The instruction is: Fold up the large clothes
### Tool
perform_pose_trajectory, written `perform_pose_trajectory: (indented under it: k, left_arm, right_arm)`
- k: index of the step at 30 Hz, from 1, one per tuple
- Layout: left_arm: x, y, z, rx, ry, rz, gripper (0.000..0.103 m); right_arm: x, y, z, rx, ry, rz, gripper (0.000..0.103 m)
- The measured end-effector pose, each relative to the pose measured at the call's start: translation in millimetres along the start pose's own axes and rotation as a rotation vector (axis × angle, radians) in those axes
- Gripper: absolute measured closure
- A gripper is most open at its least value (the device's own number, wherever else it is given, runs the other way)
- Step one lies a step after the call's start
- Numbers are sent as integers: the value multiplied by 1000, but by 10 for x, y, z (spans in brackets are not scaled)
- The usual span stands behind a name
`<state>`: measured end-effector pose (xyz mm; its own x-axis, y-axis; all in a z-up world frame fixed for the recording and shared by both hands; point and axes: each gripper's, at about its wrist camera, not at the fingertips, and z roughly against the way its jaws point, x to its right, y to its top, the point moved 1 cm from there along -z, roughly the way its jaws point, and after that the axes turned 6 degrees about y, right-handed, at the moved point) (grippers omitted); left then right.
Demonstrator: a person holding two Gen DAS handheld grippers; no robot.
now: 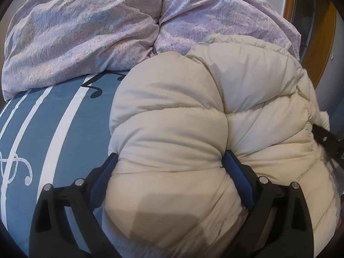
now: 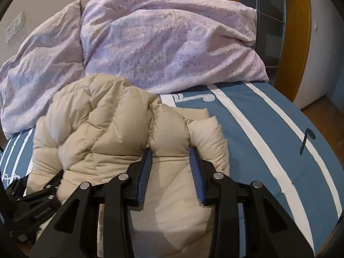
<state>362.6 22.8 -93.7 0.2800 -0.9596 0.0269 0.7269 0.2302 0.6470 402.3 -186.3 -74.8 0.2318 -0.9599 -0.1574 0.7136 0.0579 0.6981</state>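
A puffy cream quilted jacket (image 1: 215,111) lies bunched on a blue bedsheet with white stripes (image 1: 43,129). My left gripper (image 1: 169,157) is shut on a thick fold of the jacket, its blue pads pressing into both sides of the padding. In the right wrist view the same jacket (image 2: 103,133) is heaped in front, and my right gripper (image 2: 171,150) is shut on a narrower puffy fold that bulges up between its blue pads. The left gripper's black frame (image 2: 34,202) shows at the lower left of that view.
A crumpled lilac duvet (image 2: 163,49) is piled at the far end of the bed. A wooden door frame (image 2: 301,43) and wood floor lie to the right. Bare blue sheet (image 2: 268,139) stretches right of the jacket.
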Motion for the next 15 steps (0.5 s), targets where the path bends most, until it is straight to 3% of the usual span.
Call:
perform_pose_trajectory:
  k: [15]
  left_arm:
    - [22, 6, 37, 20, -1, 9, 5]
  right_arm:
    - [62, -136, -222, -25, -12, 4, 65]
